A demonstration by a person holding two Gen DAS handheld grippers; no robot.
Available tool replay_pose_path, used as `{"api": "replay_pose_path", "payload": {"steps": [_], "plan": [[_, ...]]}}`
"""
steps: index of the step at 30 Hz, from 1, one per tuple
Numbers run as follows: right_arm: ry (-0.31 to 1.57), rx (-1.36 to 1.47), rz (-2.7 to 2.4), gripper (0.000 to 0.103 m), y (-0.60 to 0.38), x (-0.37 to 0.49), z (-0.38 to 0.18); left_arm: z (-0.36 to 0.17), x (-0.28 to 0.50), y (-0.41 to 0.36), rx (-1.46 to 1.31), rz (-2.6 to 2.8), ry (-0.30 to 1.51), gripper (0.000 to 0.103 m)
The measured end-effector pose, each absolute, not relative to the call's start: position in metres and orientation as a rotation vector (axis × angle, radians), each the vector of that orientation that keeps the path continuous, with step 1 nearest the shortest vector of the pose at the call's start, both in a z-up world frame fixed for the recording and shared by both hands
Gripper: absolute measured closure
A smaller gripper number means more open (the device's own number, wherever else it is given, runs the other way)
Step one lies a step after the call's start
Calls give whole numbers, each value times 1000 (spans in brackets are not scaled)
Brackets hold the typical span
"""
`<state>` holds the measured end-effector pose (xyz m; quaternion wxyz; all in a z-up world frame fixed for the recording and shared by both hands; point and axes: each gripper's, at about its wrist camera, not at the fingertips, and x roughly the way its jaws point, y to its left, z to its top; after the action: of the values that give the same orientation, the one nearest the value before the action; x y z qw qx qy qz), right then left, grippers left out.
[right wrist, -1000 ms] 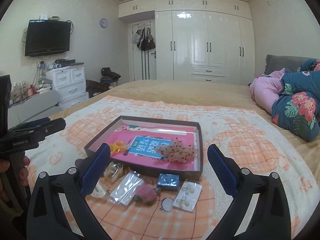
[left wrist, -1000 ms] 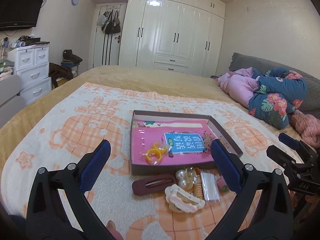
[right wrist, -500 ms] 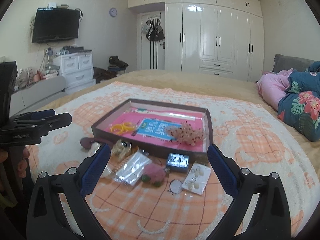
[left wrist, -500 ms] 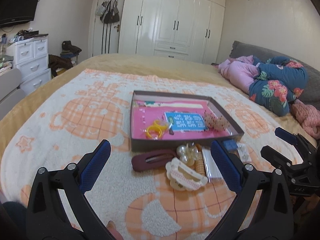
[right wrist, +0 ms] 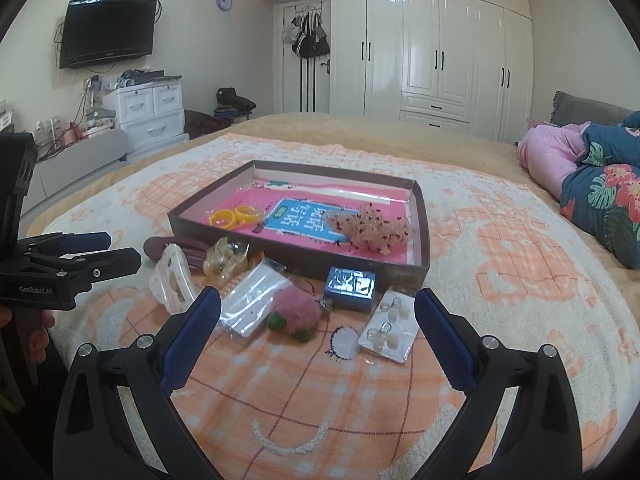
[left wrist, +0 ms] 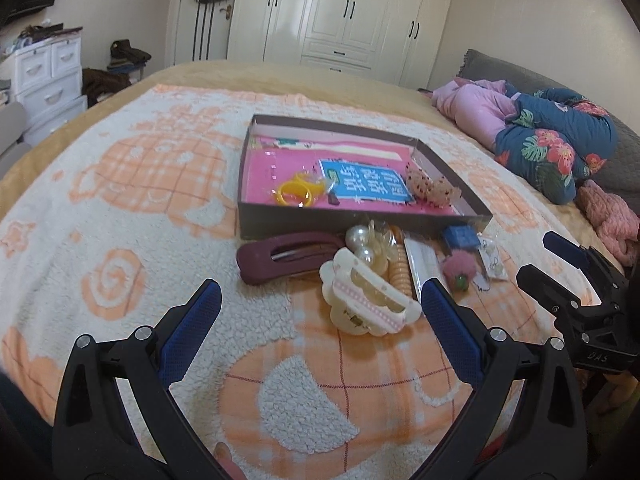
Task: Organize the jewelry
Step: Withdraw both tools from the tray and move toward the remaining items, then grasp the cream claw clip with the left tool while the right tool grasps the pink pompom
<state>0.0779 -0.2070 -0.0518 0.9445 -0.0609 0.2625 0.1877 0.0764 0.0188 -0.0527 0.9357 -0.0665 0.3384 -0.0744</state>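
A shallow brown box (left wrist: 360,222) (right wrist: 224,196) with a pink floor lies on the bed; it holds yellow rings (left wrist: 296,196) (right wrist: 234,216), a blue card (left wrist: 366,186) and a pinkish scrunchie (right wrist: 370,230). In front of it lie a maroon hair clip (left wrist: 280,256), a white claw clip (left wrist: 366,300) (right wrist: 172,276), pearls (left wrist: 356,236), a clear packet (right wrist: 254,300), a pink pompom (right wrist: 296,308), a small blue box (right wrist: 351,285) and an earring card (right wrist: 390,330). My left gripper (left wrist: 320,312) is open just before the white clip. My right gripper (right wrist: 316,316) is open above the pompom and packet.
The items lie on an orange-and-white fleece blanket (right wrist: 520,280) on a bed. Folded floral and pink bedding (left wrist: 552,148) is at the right. White drawers (right wrist: 148,112), a wall TV (right wrist: 106,32) and wardrobes (right wrist: 440,52) stand beyond the bed.
Both grippers have moved forward and down toward the pile in front of the box. Both stay open and empty.
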Motion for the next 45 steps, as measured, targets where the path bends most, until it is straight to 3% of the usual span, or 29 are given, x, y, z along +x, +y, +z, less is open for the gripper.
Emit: {"api": "replay_pose_path", "payload": {"steps": [9,18,23,31,37,43,45], "plan": [[582,-138,393,10,-207,86,-68,-70,87,19,-164,-184,753,12],[652,-126,423,28,-205,103,-82,-77,96,13,-149,-205,764,12],[714,-63,475,46,-200,116,-88,-83,102,14,-218,-260,788,13],[773,-7,505,68,-192,129,-98,-88,110,10,-253,-288,812,25],[748,-11,511,73,-195,125,-98,-90,115,3,-256,-320,828,37],[708,-13,480,73,-203,118,-94,-90,114,-5,-254,-362,828,59],[688,-12,467,73,-209,115,-90,-87,111,-5,-242,-360,810,72]]}}
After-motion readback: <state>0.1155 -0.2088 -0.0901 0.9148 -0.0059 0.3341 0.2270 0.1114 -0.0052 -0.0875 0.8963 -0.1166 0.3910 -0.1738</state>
